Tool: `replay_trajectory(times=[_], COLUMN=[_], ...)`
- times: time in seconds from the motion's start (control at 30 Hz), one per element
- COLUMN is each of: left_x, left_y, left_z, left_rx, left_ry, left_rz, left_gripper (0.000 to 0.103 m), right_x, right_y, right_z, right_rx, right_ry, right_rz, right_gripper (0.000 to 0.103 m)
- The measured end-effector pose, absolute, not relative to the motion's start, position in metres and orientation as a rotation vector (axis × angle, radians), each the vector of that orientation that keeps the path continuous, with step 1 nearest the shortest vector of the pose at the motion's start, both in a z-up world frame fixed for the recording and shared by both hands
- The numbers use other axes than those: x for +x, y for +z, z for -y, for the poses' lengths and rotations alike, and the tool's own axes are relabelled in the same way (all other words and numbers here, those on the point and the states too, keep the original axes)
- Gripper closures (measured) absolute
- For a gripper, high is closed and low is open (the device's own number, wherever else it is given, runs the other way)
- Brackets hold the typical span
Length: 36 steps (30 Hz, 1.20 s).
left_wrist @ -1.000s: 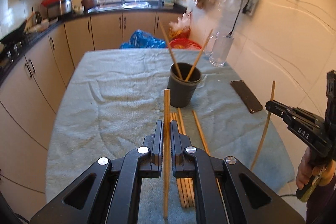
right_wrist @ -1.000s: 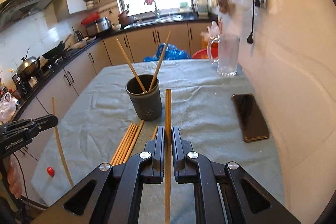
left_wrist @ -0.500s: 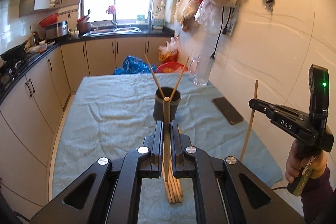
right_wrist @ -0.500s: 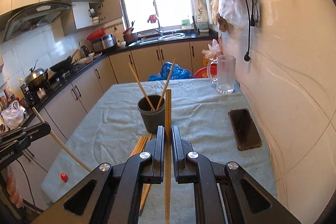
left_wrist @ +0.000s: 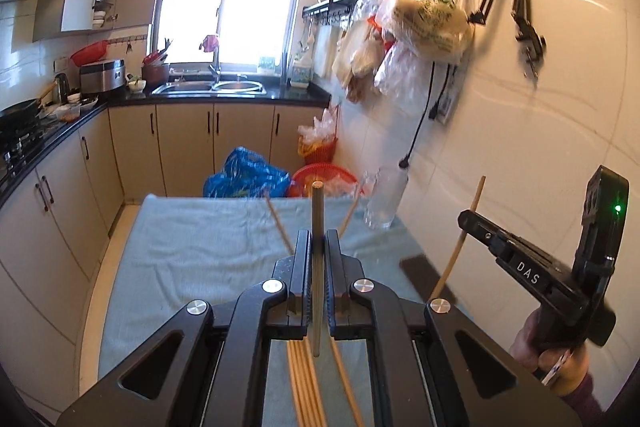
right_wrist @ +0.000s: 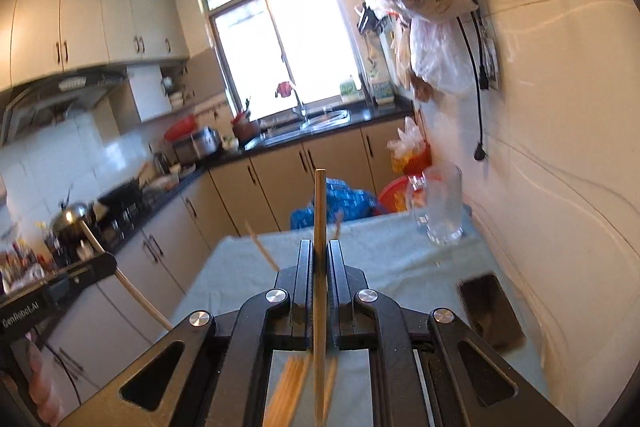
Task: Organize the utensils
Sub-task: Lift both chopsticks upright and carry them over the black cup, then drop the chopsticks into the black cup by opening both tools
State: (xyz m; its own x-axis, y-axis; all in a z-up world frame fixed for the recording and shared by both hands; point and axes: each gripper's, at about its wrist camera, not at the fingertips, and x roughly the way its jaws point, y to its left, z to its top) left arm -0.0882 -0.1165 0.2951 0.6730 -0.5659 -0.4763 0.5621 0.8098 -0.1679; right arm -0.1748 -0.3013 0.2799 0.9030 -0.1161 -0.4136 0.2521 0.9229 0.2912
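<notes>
My left gripper is shut on one wooden chopstick that stands upright between its jaws, high above the table. In the same way, my right gripper is shut on another chopstick. Each gripper also appears in the other's view: the right gripper with its chopstick, the left gripper with its own chopstick. Several loose chopsticks lie on the cloth below. The dark holder is hidden behind the jaws; only the two chopsticks in it stick out.
The table wears a blue-grey cloth. A glass mug stands at its far right corner and a dark phone lies along the right edge by the tiled wall. Kitchen cabinets run along the left; bags hang on the wall.
Both grippers have risen well above the table, each keeping its chopstick. The dark holder has slipped behind the jaws, and the loose chopsticks now lie farther below.
</notes>
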Motion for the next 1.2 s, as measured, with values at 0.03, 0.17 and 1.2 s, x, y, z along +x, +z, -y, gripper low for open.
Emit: replay_trajectory(times=[0.03, 0.17, 1.2], left_x=[-0.083, -0.055, 0.032], left_y=[0.298, 0.304, 0.23], left_z=[0.121, 0.143, 0.17], left_rx=[-0.008, -0.016, -0.01], left_ry=[-0.634, -0.624, -0.574], left_rz=[-0.534, -0.522, -0.696], left_gripper=[0.097, 0.097, 0.072], right_x=[-0.169, -0.139, -0.033], right_y=[0.283, 0.295, 0.208], right_z=[0.303, 0.314, 0.35], right_rx=[0.353, 0.4, 0.457], right_ry=[-0.196, -0.205, -0.281], right_rz=[-0.387, -0.317, -0.497], right_gripper=[0.096, 0.096, 0.069])
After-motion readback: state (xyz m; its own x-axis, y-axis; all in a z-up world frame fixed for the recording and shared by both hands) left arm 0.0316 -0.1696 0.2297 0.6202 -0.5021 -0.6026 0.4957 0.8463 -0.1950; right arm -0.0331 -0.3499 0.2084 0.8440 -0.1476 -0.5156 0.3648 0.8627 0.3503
